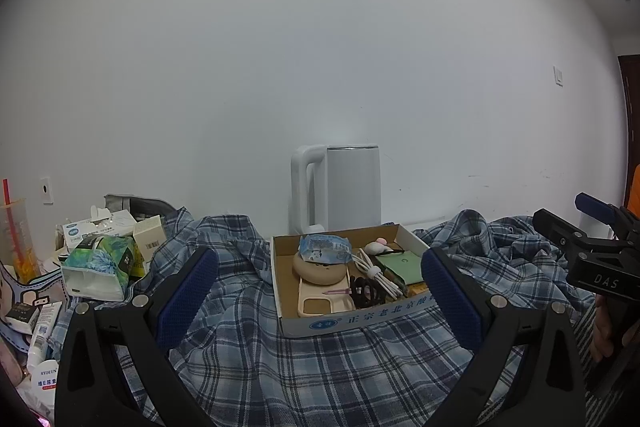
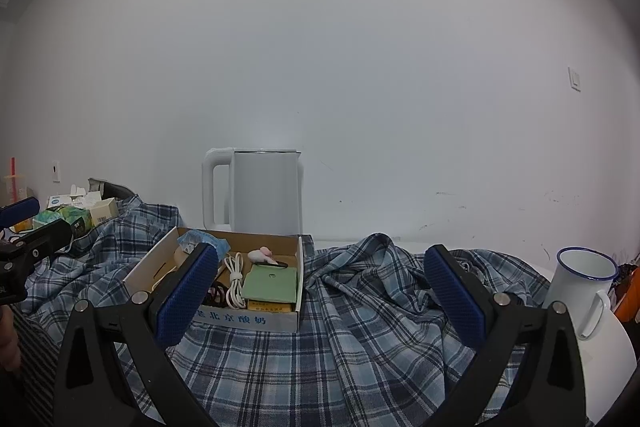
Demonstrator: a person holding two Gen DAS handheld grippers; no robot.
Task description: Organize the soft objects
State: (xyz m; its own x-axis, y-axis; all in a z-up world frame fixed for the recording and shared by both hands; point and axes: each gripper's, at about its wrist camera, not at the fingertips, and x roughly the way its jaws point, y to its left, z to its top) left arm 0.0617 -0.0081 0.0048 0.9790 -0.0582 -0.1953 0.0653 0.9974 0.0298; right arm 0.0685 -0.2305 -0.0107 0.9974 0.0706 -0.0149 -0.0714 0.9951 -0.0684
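A blue plaid shirt (image 1: 320,363) lies crumpled across the table; it also shows in the right wrist view (image 2: 360,327). My left gripper (image 1: 320,291) is open and empty above the shirt, facing a cardboard box (image 1: 360,321). My right gripper (image 2: 320,291) is open and empty above the shirt, with the box (image 2: 248,319) at its left finger. The right gripper also shows at the right edge of the left wrist view (image 1: 592,239). The left gripper shows at the left edge of the right wrist view (image 2: 24,227).
The box holds a phone case, cables, a green card and a blue packet. A white kettle (image 1: 340,187) stands behind it by the wall. Tissue packs and small boxes (image 1: 104,259) crowd the left. A white enamel mug (image 2: 580,287) stands at the right.
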